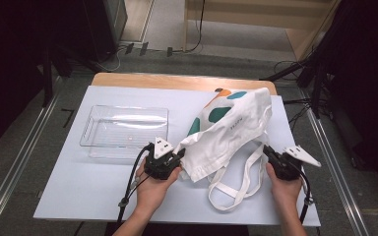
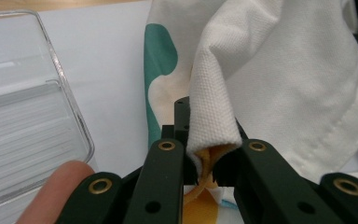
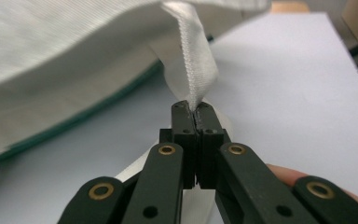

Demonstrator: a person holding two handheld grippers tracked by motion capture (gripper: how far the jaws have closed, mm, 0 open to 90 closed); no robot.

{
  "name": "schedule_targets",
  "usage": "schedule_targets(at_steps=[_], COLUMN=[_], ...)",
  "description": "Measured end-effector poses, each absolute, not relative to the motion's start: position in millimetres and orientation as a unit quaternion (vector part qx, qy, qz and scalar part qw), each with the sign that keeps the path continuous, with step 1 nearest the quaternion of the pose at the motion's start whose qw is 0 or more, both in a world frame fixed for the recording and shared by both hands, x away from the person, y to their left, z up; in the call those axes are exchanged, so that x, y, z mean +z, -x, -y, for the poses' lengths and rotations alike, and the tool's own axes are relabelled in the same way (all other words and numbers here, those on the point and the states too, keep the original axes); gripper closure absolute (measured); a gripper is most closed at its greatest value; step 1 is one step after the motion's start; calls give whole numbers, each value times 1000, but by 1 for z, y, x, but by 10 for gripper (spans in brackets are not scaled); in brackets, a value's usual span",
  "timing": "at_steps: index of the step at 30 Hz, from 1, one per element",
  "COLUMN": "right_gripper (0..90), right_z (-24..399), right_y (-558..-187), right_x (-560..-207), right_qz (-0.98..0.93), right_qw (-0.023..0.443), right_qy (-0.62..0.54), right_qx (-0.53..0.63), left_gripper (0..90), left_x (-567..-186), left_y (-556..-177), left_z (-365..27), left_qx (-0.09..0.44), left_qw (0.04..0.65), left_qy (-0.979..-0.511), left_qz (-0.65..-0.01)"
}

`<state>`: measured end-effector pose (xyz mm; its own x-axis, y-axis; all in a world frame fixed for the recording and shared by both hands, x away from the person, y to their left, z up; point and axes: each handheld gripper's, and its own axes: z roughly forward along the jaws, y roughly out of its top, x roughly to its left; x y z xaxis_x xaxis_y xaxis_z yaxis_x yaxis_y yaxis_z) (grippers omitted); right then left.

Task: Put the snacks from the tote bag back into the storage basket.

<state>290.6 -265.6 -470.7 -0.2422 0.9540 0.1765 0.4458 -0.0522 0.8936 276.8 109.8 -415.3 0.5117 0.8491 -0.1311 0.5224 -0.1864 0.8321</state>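
At the left of the high view a clear plastic tray [image 1: 124,130] sits on the white table sheet [image 1: 78,191], with nothing visible in it. Just right of it, low and centre-left in the frame, the left gripper [image 1: 179,153] is clamped on a folded edge of the white tote bag [image 1: 229,130]. In the left gripper view the fold of canvas [image 2: 214,126] drapes over the jaws and is pinched between them at the centre of the frame, with a bit of yellow-orange print showing underneath.

The bag lies crumpled across the centre and upper right of the high view, its teal and orange spots facing up near the top, and its two long handles [image 1: 238,189] trailing in loops toward the bottom centre.

At the lower right, the right gripper [image 1: 267,150] has its jaws together on one handle strap [image 3: 193,70]. In the right gripper view the strap rises from the very tips of the closed jaws toward the top centre of the frame.

Risks, as I judge them:
- The right-hand hold takes only the edge of the strap at the jaw tips, so any pull could slip the webbing out.
- The left-hand hold is on a thick fold, so if the layers slide, one may come free and the bag would sag or twist.
- If the two hands pull apart unevenly, the loose handle loops could drag, snag on a gripper cable, or bunch under the bag.
- A sweep toward the left could knock the light tray out of place.
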Motion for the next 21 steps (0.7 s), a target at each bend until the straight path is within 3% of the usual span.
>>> schedule_targets(at_steps=[10, 14, 21], right_gripper=[900, 900, 900], right_z=[251, 247, 252], right_y=[-235, -227, -208], right_x=[-407, -393, -361], right_qz=[-588, -574, -531], right_qw=[373, 389, 429], right_qy=[-431, -412, -388], right_qx=[575, 591, 619], left_gripper=[851, 852, 852], left_x=[-404, -397, -395], left_y=[-273, -273, -289], left_z=[-96, -90, -96], left_qx=[152, 134, 139], left_qw=[496, 522, 545], left_qy=[-741, -736, -700], left_qz=[-426, -410, -441])
